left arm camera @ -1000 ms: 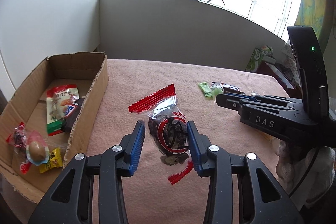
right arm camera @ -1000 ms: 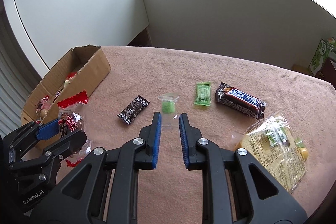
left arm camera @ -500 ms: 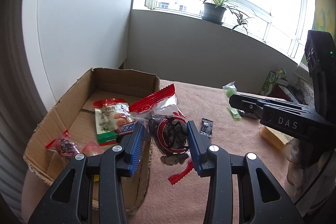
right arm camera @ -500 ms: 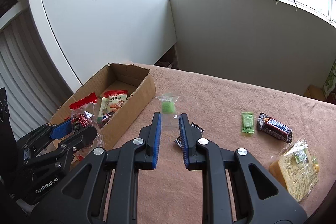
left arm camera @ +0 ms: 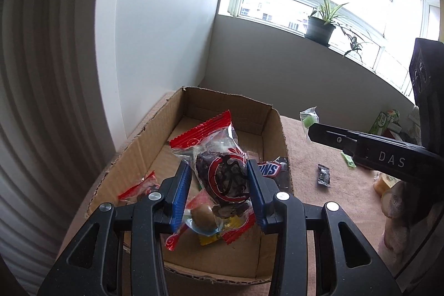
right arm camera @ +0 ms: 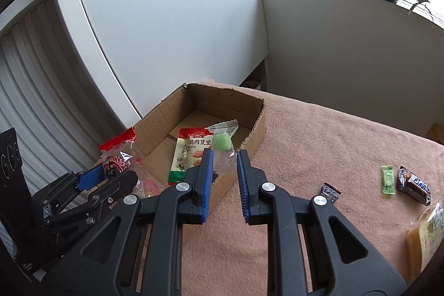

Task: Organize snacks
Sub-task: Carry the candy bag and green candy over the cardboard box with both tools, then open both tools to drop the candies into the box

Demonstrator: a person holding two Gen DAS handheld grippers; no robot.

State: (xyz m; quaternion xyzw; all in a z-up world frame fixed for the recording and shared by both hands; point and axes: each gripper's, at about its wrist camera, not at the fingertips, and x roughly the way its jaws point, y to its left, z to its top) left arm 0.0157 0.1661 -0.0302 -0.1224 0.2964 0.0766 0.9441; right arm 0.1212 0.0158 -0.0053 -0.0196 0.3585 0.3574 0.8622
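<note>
Lettering is what we read first: "DAS" on the right gripper's [right arm camera: 224,157] black side, part of "SNICKERS" on a dark bar [left arm camera: 270,169] in the cardboard box [left arm camera: 144,140], and red Chinese characters on a white pouch [right arm camera: 187,154] inside it. We clamp a crinkly clear packet with red serrated ends [left arm camera: 222,171] between the left gripper's [left arm camera: 219,176] ribbed blue pads, above the box. Our right gripper pinches a clear wrapper with a green sweet [right arm camera: 223,144] over the box's near wall. On the pink textured cloth [right arm camera: 319,135] lie 1 small black sachet [right arm camera: 330,192], 1 green candy [right arm camera: 387,179] and 1 more Snickers bar [right arm camera: 413,185].
</note>
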